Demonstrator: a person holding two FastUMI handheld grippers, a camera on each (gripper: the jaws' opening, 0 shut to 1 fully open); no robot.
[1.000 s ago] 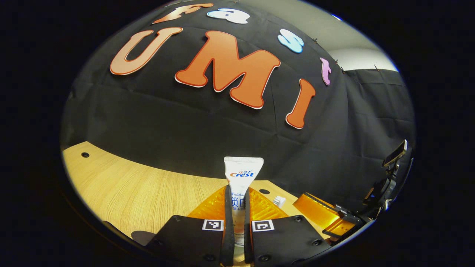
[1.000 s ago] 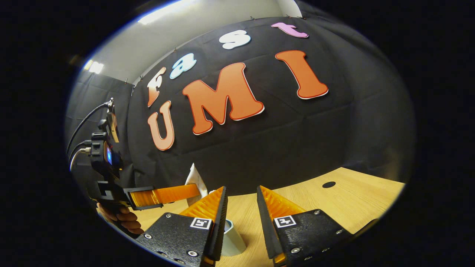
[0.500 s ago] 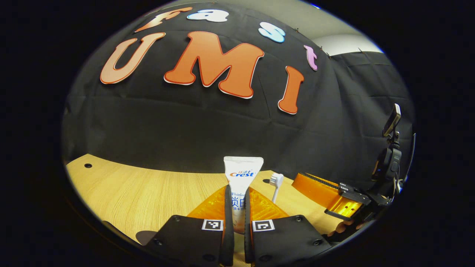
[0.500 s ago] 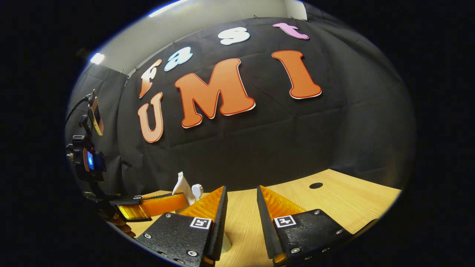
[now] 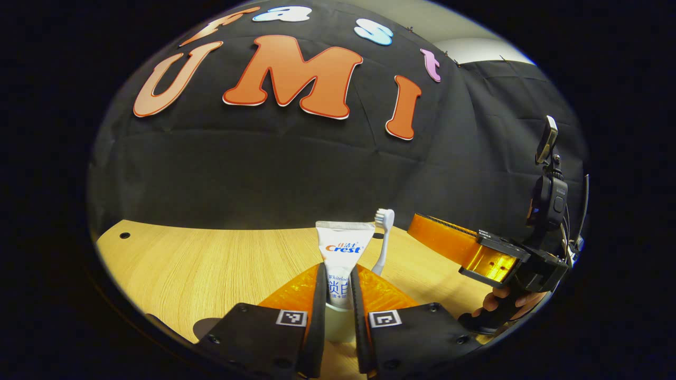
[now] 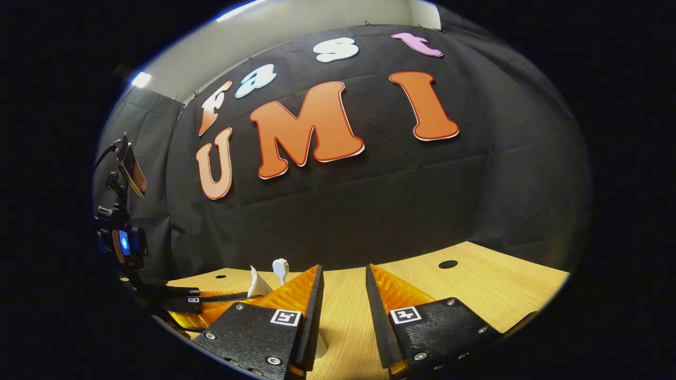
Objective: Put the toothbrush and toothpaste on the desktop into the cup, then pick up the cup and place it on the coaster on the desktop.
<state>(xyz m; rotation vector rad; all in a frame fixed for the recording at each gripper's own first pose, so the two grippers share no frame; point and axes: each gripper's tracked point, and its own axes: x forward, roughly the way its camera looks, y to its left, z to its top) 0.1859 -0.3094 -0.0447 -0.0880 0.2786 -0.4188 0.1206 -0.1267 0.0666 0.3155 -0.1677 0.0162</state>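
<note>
The toothpaste [image 5: 343, 253] stands upright at lower centre of the left gripper view, its crimped end up and its lower part pinched between the fingers of my left gripper [image 5: 336, 295], which are pressed together on the tube. Below it, between the same fingers, sits the pale rim of the cup [image 5: 338, 324]; the tube looks lowered into it or just above, though I cannot tell if it touches bottom. The toothbrush [image 5: 382, 237] rises just right of the tube, head up, seemingly already in the cup. My right gripper [image 6: 341, 301], spread wide with nothing between its fingers, hangs over the wooden desktop [image 6: 475, 285] at lower centre of its own view. I judge the toothpaste step nearly done: next I must part the left fingers, lift clear without tipping the cup, then carry it to the coaster.
</note>
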